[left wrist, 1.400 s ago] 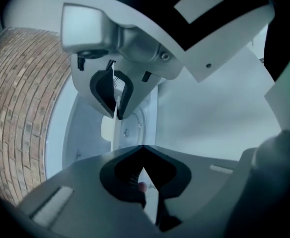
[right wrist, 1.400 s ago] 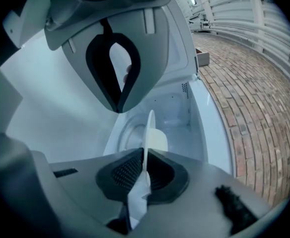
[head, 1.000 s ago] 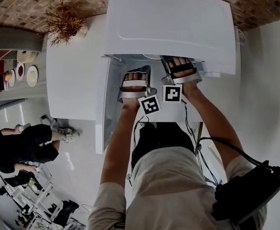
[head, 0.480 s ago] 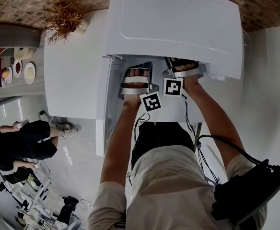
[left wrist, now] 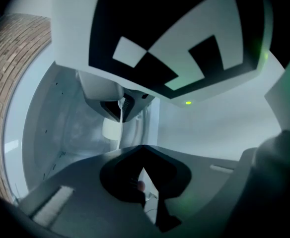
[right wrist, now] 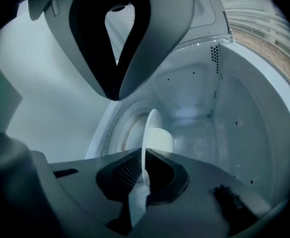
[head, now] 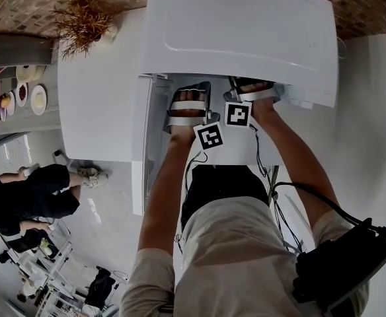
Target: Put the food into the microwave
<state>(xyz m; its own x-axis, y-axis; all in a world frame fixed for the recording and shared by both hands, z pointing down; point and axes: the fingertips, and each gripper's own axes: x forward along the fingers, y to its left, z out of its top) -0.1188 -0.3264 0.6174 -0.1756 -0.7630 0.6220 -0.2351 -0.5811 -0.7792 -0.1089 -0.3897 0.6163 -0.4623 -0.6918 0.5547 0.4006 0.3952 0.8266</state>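
Observation:
The white microwave (head: 239,32) stands on a white counter, its door (head: 137,177) swung open to the left. Both hands reach into its cavity, so in the head view the jaws are hidden under its top. My right gripper (right wrist: 144,155) is closing on the rim of a white plate (right wrist: 147,128), seen edge-on, with a pale lump (right wrist: 161,139) on it. The plate hangs over the round turntable (right wrist: 122,128). My left gripper (left wrist: 145,148) sits beside the right one, shut and holding nothing. From there the plate's edge (left wrist: 120,110) shows under the right gripper's marker cube (left wrist: 170,43).
The cavity's back wall (right wrist: 194,98) and perforated side wall (right wrist: 244,133) close in around the plate. A dried plant in a vase (head: 80,25) stands on the counter (head: 94,111) left of the microwave. A person (head: 28,200) crouches on the floor at the lower left.
My right gripper has gone a little deeper into the microwave with the plate. The left gripper has hardly moved.

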